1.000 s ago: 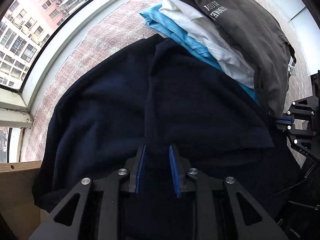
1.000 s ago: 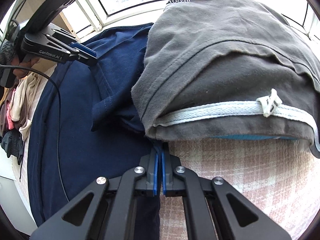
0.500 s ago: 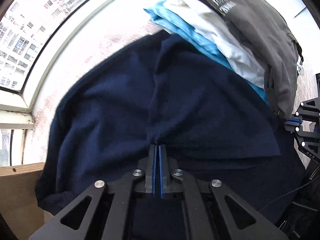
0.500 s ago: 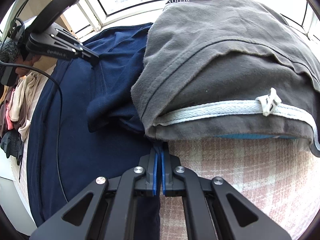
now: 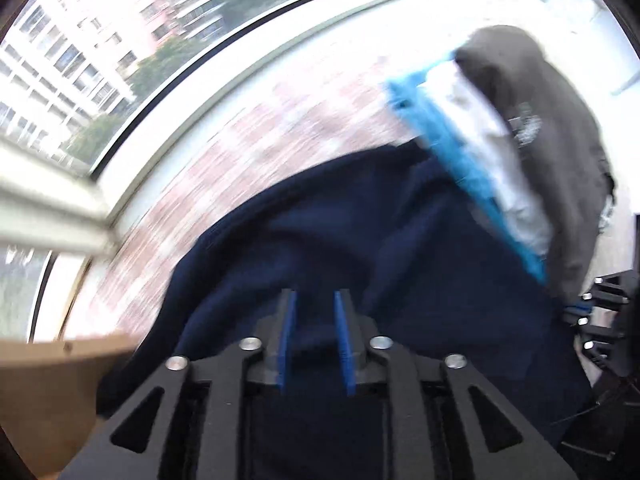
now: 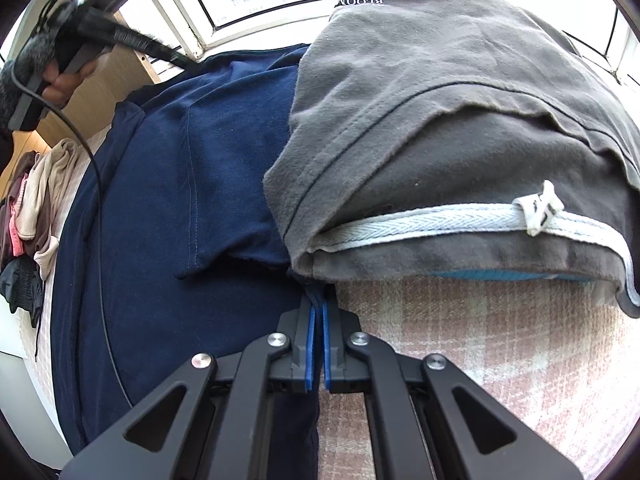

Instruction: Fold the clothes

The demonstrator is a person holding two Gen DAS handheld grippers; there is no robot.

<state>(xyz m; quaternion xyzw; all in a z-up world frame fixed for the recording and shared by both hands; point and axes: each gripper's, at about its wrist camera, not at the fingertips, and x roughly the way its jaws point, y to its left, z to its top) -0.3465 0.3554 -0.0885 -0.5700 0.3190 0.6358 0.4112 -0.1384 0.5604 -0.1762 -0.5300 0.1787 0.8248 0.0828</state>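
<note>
A navy shirt (image 5: 360,232) lies spread on the pink plaid bed cover (image 6: 500,340), one sleeve folded flat across its body (image 6: 192,168). My left gripper (image 5: 314,320) points straight down above the shirt. Its jaws are opening, nothing is pinched between the pads, and only navy cloth shows below the gap. The right wrist view has it blurred at the upper left (image 6: 176,58), held by a hand. My right gripper (image 6: 318,308) is shut on the navy shirt's edge, just under a grey garment (image 6: 440,120).
A stack of folded clothes sits beside the shirt: grey garment (image 5: 540,120) over white (image 5: 492,152) and light blue (image 5: 452,148). Loose clothes (image 6: 32,208) are heaped at the far left. A window frame (image 5: 52,208) and a wooden board (image 5: 48,380) border the bed.
My left gripper was shut on the navy sleeve half a second ago; now its jaws are apart and it has lifted away. The sleeve lies flatter on the shirt. The right gripper has not moved.
</note>
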